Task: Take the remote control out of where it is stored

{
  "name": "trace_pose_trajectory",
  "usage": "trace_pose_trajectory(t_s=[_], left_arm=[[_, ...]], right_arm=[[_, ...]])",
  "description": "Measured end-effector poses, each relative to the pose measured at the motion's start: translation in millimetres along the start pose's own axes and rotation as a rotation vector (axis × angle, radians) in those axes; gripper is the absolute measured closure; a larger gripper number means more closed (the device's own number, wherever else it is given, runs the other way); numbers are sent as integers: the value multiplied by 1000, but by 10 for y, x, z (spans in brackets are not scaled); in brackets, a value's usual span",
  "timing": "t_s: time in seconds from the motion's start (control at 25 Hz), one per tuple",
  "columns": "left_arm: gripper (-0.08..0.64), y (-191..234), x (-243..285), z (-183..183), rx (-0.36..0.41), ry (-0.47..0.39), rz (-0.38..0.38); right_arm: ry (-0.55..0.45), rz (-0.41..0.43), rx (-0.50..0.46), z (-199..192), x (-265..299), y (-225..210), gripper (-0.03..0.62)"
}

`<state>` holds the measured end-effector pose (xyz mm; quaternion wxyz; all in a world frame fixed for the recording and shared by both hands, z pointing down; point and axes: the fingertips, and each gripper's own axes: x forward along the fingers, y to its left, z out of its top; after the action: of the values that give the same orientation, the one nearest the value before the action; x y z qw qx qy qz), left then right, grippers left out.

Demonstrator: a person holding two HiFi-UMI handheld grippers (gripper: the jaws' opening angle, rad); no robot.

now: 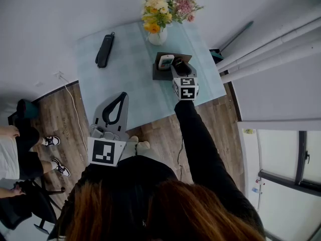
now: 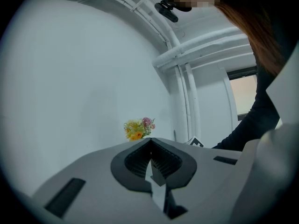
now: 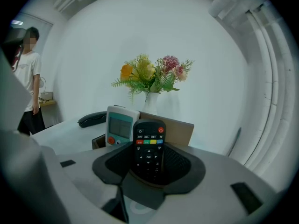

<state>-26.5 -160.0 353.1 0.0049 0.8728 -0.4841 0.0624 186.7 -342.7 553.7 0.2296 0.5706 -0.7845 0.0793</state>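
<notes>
In the brown box (image 3: 175, 127), the black remote (image 3: 148, 139) sits squeezed in my right gripper (image 3: 149, 155). If I pull crooked, I think it knocks the white remote (image 3: 120, 127) over. My left gripper (image 2: 150, 143) is closed, empty.

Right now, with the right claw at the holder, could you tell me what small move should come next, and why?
Probably lift the right claw straight up. Its jaws appear closed on the black remote control, which stands in the brown holder close beside a white remote; a straight pull should avoid dragging that one along.
</notes>
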Motion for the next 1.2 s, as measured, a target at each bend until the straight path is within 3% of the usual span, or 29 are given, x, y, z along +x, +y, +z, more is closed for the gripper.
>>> trace_pose_trajectory(t_s=[0.32, 1.2], left_arm=[[555, 19, -7, 0, -7, 1, 7], [555, -52, -38, 54, -16, -23, -2]], right_arm=[[-57, -16, 19, 147, -114, -54, 385], [-311, 26, 50, 1053, -993, 113, 387]])
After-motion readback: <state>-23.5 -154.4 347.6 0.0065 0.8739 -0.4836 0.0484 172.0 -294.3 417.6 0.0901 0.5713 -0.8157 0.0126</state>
